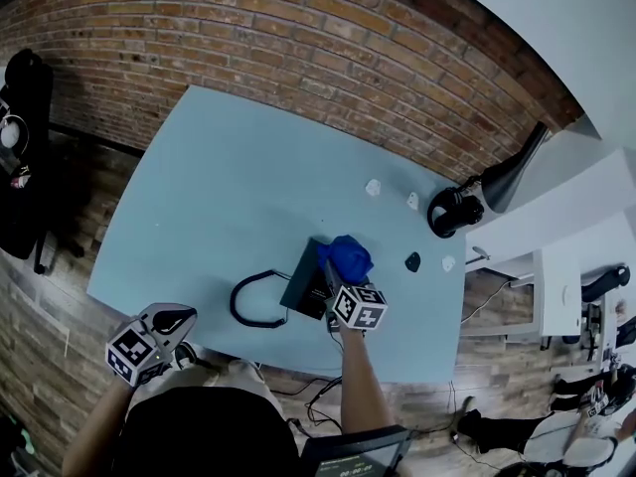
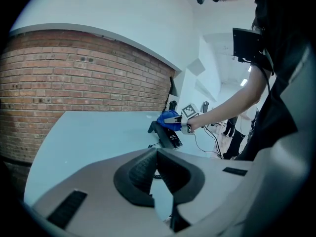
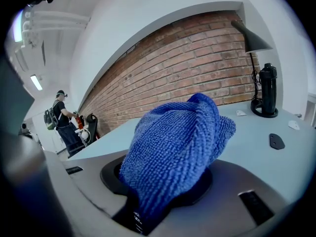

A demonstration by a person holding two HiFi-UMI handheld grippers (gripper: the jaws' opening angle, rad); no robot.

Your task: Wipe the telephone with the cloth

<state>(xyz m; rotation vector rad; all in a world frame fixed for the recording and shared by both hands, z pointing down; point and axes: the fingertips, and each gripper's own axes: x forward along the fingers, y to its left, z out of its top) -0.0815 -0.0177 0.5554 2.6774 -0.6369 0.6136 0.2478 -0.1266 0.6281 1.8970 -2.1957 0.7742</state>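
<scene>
A black telephone (image 1: 301,286) sits on the light blue table (image 1: 229,187) near its front edge, with a coiled cord (image 1: 250,301) looping to its left. My right gripper (image 1: 335,269) is shut on a bunched blue cloth (image 1: 349,255) and holds it on the telephone's right upper part. In the right gripper view the cloth (image 3: 175,147) fills the jaws and hides the fingertips. The left gripper view shows the telephone (image 2: 169,137) and cloth (image 2: 167,118) far ahead. My left gripper (image 1: 179,318) hangs off the table's front left corner, shut (image 2: 157,154) on nothing.
Headphones (image 1: 452,210) and a black desk lamp (image 1: 512,175) stand at the table's far right corner. Small white pieces (image 1: 374,187) and a small black object (image 1: 412,261) lie right of the telephone. A brick wall (image 1: 298,38) runs behind. A person (image 3: 61,120) stands far off.
</scene>
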